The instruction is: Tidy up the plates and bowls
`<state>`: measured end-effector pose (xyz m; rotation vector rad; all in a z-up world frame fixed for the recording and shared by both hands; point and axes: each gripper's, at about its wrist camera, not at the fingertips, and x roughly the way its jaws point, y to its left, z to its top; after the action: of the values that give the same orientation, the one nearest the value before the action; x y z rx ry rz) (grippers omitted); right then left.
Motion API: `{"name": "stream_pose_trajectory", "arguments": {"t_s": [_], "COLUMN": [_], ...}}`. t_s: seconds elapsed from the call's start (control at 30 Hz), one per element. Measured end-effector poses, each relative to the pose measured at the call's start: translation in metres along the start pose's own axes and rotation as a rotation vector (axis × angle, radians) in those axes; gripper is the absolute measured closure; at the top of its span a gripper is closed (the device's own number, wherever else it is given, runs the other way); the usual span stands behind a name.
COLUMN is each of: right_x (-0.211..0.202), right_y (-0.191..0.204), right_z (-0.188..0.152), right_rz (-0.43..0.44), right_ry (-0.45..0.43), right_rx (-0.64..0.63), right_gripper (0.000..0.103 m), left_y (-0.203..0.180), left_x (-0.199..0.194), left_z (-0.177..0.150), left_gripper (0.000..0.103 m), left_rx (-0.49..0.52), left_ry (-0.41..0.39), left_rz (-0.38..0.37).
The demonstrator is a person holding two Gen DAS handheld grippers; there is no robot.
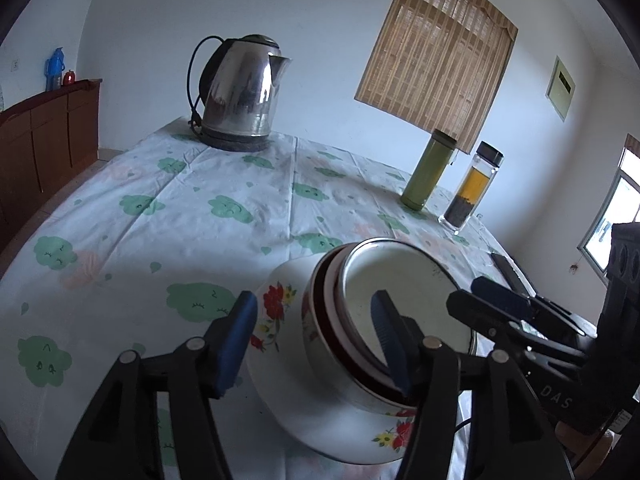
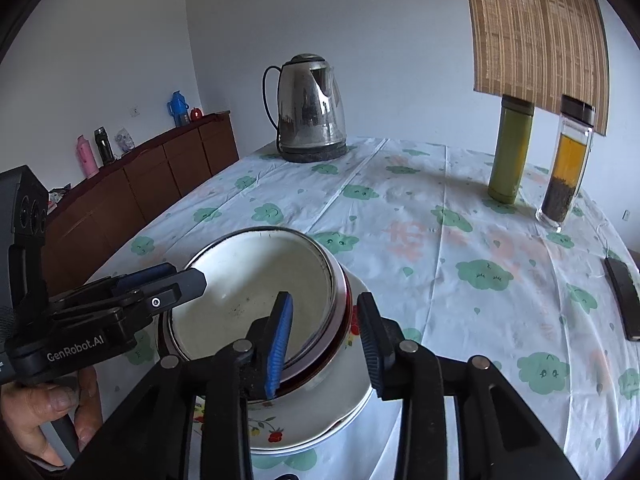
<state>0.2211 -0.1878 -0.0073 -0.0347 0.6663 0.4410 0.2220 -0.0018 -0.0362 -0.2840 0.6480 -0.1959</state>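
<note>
Nested bowls point(image 1: 384, 320) are stacked on a floral plate point(image 1: 280, 360) on the table point(image 1: 200, 208). Both the left claw point(image 1: 314, 344) and right claw point(image 2: 324, 344) are seen released, each straddling the stack's rim without pressing it.

I see kettle point(image 2: 310, 114): polished mirror-bright steel | tablecloth point(image 1: 192, 208): thin creased printed cloth, matt | flowered plate point(image 1: 280, 364): glossy glazed ceramic | top bowl point(image 2: 256, 292): smooth enamel-like white, speckled | gripper pads point(image 2: 279, 346): ribbed blue rubber on matt black plastic | sideboard point(image 2: 152, 184): brown wood, slight sheen | blind point(image 1: 436, 56): woven bamboo.
</note>
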Motion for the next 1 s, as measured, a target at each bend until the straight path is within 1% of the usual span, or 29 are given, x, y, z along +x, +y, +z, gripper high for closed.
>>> {"name": "stream_pose_trajectory", "arguments": {"t_s": [0.07, 0.1, 0.2, 0.3, 0.43, 0.47, 0.57, 0.63, 0.8, 1.0], "right_x": [-0.006, -0.009, -0.014, -0.019, -0.029, -0.032, -0.039, -0.044, -0.049, -0.053], "right_y": [0.002, 0.003, 0.005, 0.005, 0.007, 0.007, 0.005, 0.005, 0.002, -0.001], "right_z": [0.0, -0.001, -0.001, -0.001, -0.001, -0.001, -0.002, -0.002, -0.001, 0.0], "right_rz": [-0.021, -0.032, -0.055, -0.064, -0.097, -0.103, -0.117, -0.13, -0.141, -0.149], "right_ry": [-0.038, -0.053, -0.082, -0.115, -0.182, -0.2, -0.25, -0.281, -0.314, -0.34], "right_rx": [-0.017, -0.028, -0.053, -0.057, -0.071, -0.068, -0.058, -0.058, -0.048, -0.028], "right_gripper": [0.045, 0.044, 0.044, 0.044, 0.043, 0.043, 0.038, 0.037, 0.036, 0.036], "left_y": [-0.001, -0.001, -0.004, -0.011, -0.02, -0.023, -0.028, -0.03, -0.03, -0.031], "left_x": [-0.003, -0.005, -0.012, -0.019, -0.029, -0.032, -0.039, -0.043, -0.042, -0.045], "left_z": [0.001, 0.001, 0.003, 0.003, 0.005, 0.005, 0.005, 0.005, 0.006, 0.005], "left_gripper": [0.036, 0.035, 0.033, 0.031, 0.027, 0.024, 0.01, 0.008, 0.007, 0.004], "left_rx": [0.009, 0.013, 0.033, 0.075, 0.126, 0.134, 0.163, 0.172, 0.178, 0.177], "left_ry": [-0.019, -0.029, -0.069, -0.118, -0.184, -0.199, -0.247, -0.271, -0.272, -0.292], "left_rz": [0.011, 0.014, 0.033, 0.06, 0.079, 0.083, 0.103, 0.105, 0.111, 0.113]}}
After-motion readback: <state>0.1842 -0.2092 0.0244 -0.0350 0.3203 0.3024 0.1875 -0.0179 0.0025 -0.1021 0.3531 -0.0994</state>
